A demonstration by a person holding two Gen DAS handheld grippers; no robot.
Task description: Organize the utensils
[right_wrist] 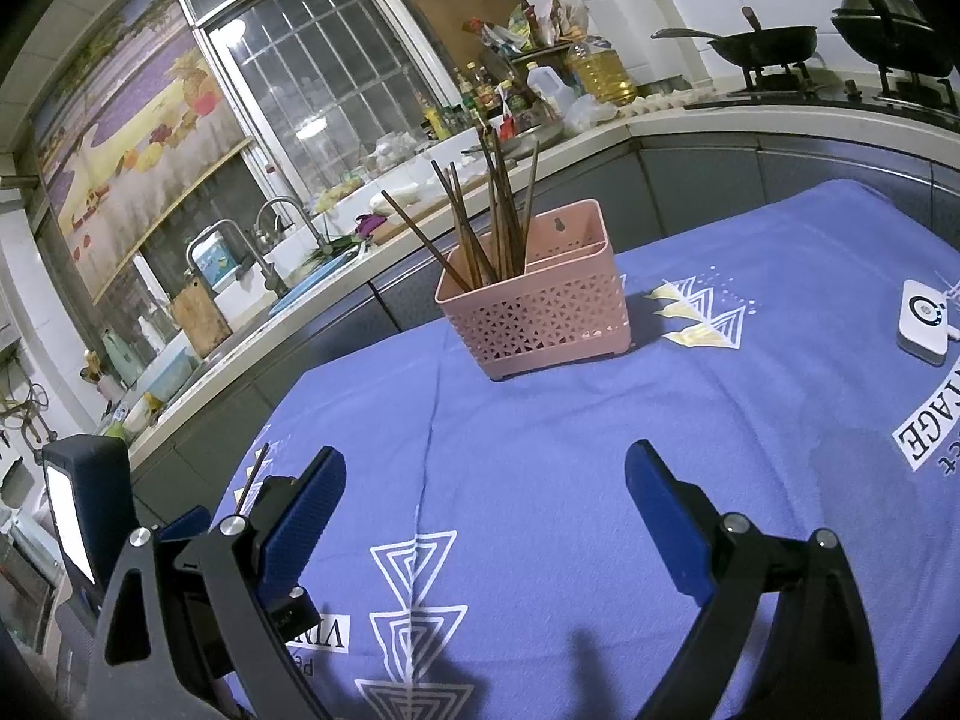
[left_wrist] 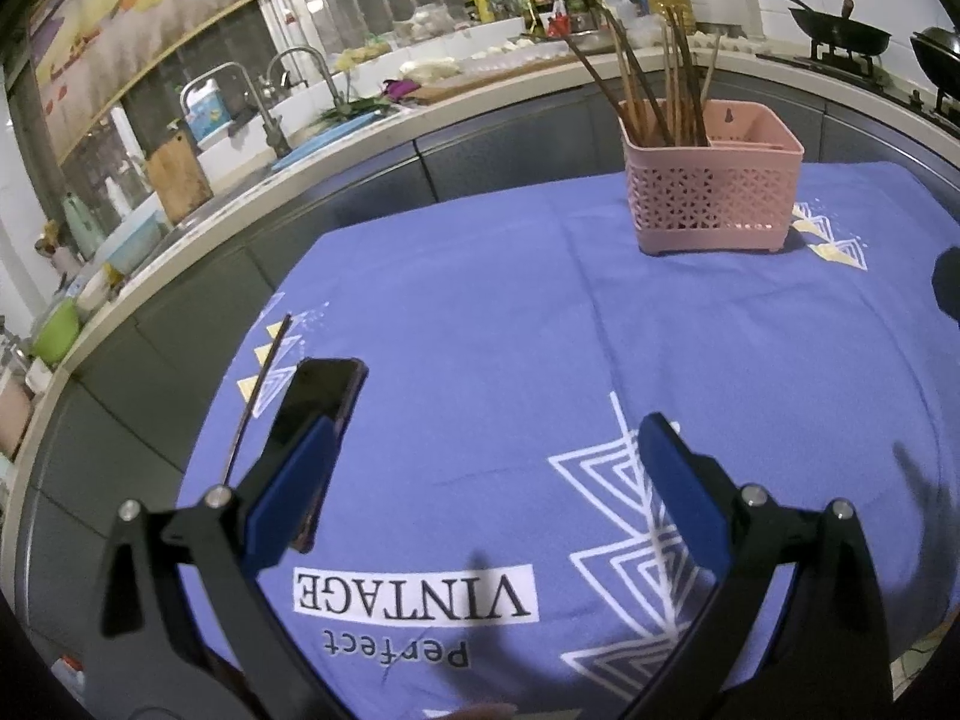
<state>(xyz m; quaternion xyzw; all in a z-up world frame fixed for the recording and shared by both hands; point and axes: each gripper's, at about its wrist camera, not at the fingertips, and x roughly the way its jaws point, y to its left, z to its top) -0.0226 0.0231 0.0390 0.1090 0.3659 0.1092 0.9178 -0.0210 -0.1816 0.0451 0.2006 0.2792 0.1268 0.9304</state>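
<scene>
A pink perforated utensil basket [left_wrist: 711, 198] stands on the blue tablecloth [left_wrist: 480, 312] at the far side, with several dark wooden chopsticks [left_wrist: 660, 90] upright in its left compartment. It also shows in the right wrist view [right_wrist: 540, 306] with its chopsticks [right_wrist: 492, 216]. One loose chopstick [left_wrist: 255, 396] lies on the cloth at the left edge, seen also in the right wrist view [right_wrist: 252, 477]. My left gripper [left_wrist: 486, 450] is open and empty above the cloth. My right gripper [right_wrist: 480, 486] is open and empty, with the left gripper's body beside it at the left.
A black phone [left_wrist: 315, 414] lies on the cloth by the left finger. A white device [right_wrist: 924, 321] sits at the right of the cloth. A kitchen counter with a sink [right_wrist: 264, 276], bottles and woks [right_wrist: 762, 45] curves behind the table.
</scene>
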